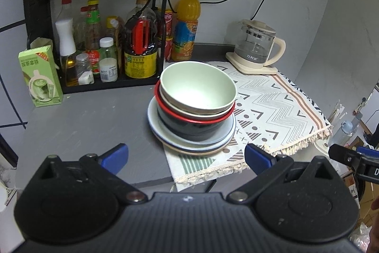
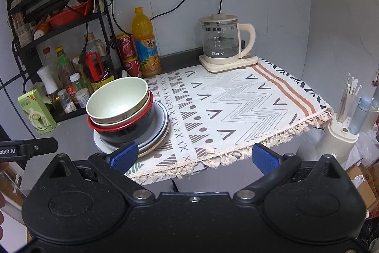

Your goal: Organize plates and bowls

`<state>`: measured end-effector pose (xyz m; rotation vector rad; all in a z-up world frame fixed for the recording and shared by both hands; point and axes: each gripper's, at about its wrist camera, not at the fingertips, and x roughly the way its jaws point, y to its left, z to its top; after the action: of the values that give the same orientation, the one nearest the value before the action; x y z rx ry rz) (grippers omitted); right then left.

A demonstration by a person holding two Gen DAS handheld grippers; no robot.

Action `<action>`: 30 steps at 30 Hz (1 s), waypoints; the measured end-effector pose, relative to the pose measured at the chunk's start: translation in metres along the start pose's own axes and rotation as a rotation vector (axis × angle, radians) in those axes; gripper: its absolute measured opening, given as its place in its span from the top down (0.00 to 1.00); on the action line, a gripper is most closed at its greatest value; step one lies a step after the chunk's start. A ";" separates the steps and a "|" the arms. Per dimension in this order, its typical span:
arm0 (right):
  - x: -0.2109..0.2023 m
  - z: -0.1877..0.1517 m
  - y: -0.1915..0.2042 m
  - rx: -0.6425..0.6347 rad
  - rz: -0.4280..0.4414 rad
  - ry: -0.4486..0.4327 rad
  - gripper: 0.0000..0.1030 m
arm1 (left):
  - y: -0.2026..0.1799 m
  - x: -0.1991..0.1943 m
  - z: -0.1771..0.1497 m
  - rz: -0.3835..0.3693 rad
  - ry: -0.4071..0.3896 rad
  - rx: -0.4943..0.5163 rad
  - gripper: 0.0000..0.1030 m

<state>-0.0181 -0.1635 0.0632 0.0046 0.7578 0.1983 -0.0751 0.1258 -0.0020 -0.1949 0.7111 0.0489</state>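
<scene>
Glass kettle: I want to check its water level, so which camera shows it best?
The right wrist view: the glass kettle stands upright near the frame's centre, its level marks and handle facing the camera. The left wrist view shows it farther off, tilted by distortion.

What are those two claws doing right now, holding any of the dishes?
Left claw: open, holding nothing, just short of the stack of bowls and plates.
Right claw: open, holding nothing, over the patterned cloth's front edge.

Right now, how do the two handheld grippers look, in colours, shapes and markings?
Both are alike: the left gripper and right gripper have matte black ribbed bodies, rounded linkage arms with silver pivot bolts, and blue textured pads. White lettering ending "obot.AI" marks the left one's side.
</scene>
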 end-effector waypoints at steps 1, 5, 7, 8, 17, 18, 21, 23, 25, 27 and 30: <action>-0.001 -0.001 0.000 0.001 -0.001 0.001 0.00 | 0.001 -0.001 -0.001 0.002 0.001 0.000 0.00; -0.003 -0.003 0.000 -0.002 -0.003 -0.005 0.00 | 0.002 -0.004 -0.006 0.007 0.003 -0.001 0.00; -0.003 -0.004 0.000 -0.003 -0.006 -0.005 0.00 | 0.002 -0.005 -0.008 0.004 0.005 -0.009 0.00; -0.004 -0.004 0.000 -0.003 -0.007 -0.006 0.00 | 0.001 -0.006 -0.009 0.001 0.005 -0.013 0.00; -0.002 -0.004 0.000 0.001 0.007 -0.008 0.00 | -0.007 -0.008 -0.012 -0.008 0.005 -0.011 0.00; -0.002 -0.004 0.000 0.001 0.009 -0.007 0.00 | -0.008 -0.008 -0.012 -0.008 0.005 -0.010 0.00; -0.003 -0.004 0.000 0.001 0.014 -0.006 0.00 | -0.009 -0.008 -0.013 -0.008 0.006 -0.011 0.00; -0.003 -0.005 0.000 -0.001 0.015 -0.007 0.00 | -0.008 -0.008 -0.013 -0.009 0.006 -0.009 0.00; -0.003 -0.006 0.001 0.000 0.017 -0.004 0.00 | -0.009 -0.008 -0.013 -0.008 0.007 -0.007 0.00; -0.003 -0.007 0.001 0.003 0.017 -0.004 0.00 | -0.009 -0.008 -0.013 -0.008 0.005 -0.009 0.00; -0.003 -0.008 0.001 0.008 0.015 -0.002 0.00 | -0.008 -0.008 -0.014 -0.008 0.007 -0.010 0.00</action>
<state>-0.0259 -0.1631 0.0597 0.0176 0.7565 0.2098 -0.0891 0.1153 -0.0059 -0.2079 0.7170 0.0446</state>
